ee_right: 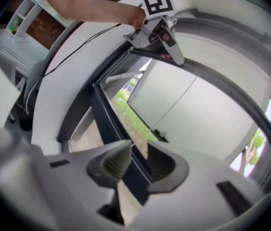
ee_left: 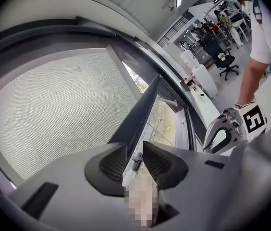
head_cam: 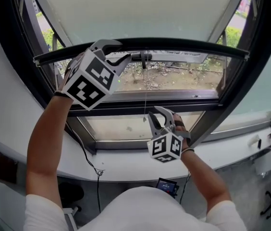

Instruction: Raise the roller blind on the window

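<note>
Roller blind: the pale roller blind (head_cam: pixel 140 8) covers the upper part of the window. We see it drawn down to about the top of the middle pane.
Bottom bar: the dark bottom bar (head_cam: pixel 198 46) on the blind's lower edge runs across the whole window. Gravel and plants show through the glass under it.
Cord: a thin cord (head_cam: pixel 145 88) hangs straight down from a small dark fitting (head_cam: pixel 142 57) at the middle of the bar. It reaches to just beside the right tool's jaws.
Left tool: our left tool (head_cam: pixel 124 50) is up at the bar, just left of the fitting, with one jaw above the bar and one below. In the left gripper view the jaws stand apart. The bar's near end comes into the gap beside one pad and daylight shows by the other, so we read this tool as open and clamping nothing.
Right tool: our right tool (head_cam: pixel 154 112) sits lower, in front of the dark window frame (head_cam: pixel 126 109). In the right gripper view its jaws stand apart, with only frame and glass behind the gap. We cannot make out the cord between them.
Sill: the white sill (head_cam: pixel 231 146) lies below both tools, and a black cable (head_cam: pixel 85 153) trails across it on the left.
Room: in the left gripper view a person (ee_left: pixel 258 42) stands near an office chair (ee_left: pixel 227 64).
</note>
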`<action>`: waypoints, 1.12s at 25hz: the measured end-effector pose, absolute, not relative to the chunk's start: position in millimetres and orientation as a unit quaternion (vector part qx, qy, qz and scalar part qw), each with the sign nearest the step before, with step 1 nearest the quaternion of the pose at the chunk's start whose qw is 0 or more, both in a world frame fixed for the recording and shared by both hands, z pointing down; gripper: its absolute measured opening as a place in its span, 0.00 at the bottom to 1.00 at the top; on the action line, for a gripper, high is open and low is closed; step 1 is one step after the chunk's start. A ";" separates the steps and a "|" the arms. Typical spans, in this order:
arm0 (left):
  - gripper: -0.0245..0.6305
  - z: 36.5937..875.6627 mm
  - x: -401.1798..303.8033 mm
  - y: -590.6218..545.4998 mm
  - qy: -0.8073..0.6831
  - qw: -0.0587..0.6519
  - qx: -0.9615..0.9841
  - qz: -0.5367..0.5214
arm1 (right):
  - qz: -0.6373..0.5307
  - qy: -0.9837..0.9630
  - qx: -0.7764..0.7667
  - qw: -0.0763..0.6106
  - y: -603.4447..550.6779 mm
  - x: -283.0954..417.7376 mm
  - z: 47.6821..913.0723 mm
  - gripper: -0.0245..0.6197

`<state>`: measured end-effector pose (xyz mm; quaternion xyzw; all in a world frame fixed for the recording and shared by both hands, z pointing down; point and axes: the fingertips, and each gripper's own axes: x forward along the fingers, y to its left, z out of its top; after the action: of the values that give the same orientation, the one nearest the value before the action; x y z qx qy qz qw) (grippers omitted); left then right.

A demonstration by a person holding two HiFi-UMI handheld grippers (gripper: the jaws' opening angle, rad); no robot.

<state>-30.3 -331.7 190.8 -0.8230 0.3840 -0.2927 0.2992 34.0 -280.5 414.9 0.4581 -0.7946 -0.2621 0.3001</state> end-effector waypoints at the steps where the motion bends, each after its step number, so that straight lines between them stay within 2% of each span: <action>1: 0.22 190.1 -30.1 -331.6 0.383 0.302 -0.822 -0.296 | -0.262 -0.795 0.457 0.301 -280.4 34.3 415.5 0.19; 28: 0.22 106.2 -30.6 -334.1 0.410 0.355 -0.796 -0.269 | -0.250 -0.805 0.445 0.304 -285.5 25.5 425.6 0.19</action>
<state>-30.6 -334.1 106.2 -0.7960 0.4096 -0.2689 0.3554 25.5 -285.5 425.6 0.4450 -0.8047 -0.2498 0.3035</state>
